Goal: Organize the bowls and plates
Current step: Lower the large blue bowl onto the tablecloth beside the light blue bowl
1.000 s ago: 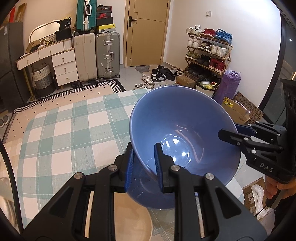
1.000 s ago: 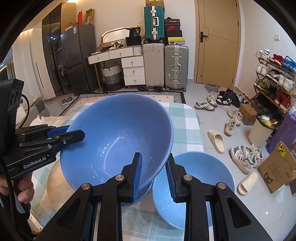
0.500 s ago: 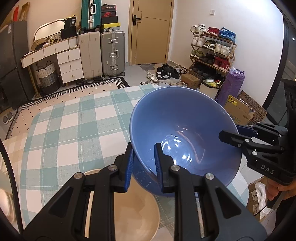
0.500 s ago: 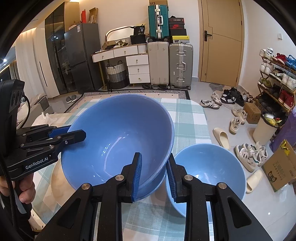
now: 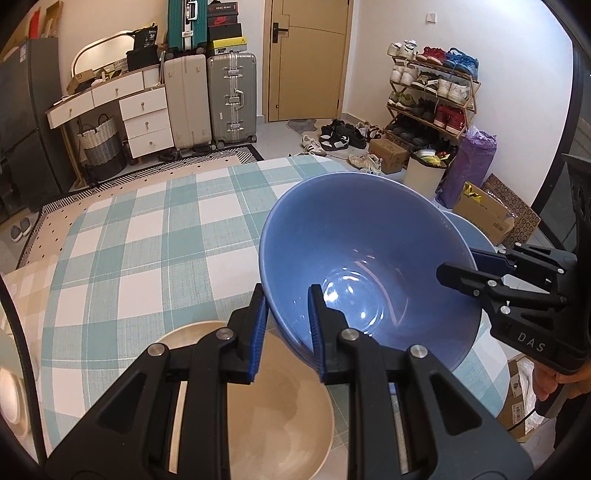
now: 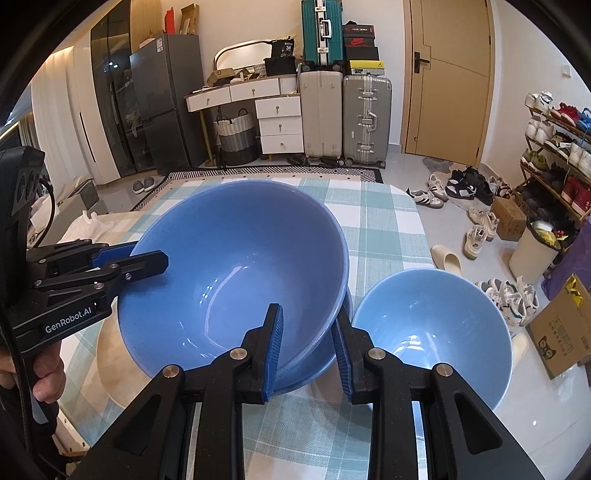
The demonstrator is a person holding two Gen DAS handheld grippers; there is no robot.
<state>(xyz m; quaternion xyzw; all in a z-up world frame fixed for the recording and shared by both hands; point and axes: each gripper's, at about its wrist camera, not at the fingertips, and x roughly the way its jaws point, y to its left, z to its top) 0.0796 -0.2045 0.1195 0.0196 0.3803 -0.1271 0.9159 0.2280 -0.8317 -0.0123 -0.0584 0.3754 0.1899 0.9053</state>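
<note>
Large bowl (image 6: 236,273): deep blue, glossy, with pale highlights inside. Second bowl (image 6: 436,332): lighter sky blue. Plate (image 5: 273,406): plain beige. Tablecloth (image 5: 147,251): checked in teal-green and white. Rug (image 5: 207,162): cream with black dots, bordered by black-and-white chevrons. Left gripper (image 5: 286,328) and right gripper (image 6: 306,347): black bodies, blue finger pads. Suitcases: one beige (image 6: 320,110), one silver (image 6: 366,114), one teal (image 6: 320,29). Drawer unit (image 6: 280,122): white. Door (image 6: 454,74): tan. Fridge (image 6: 166,99): dark grey. Basket (image 6: 236,136): white over grey.
</note>
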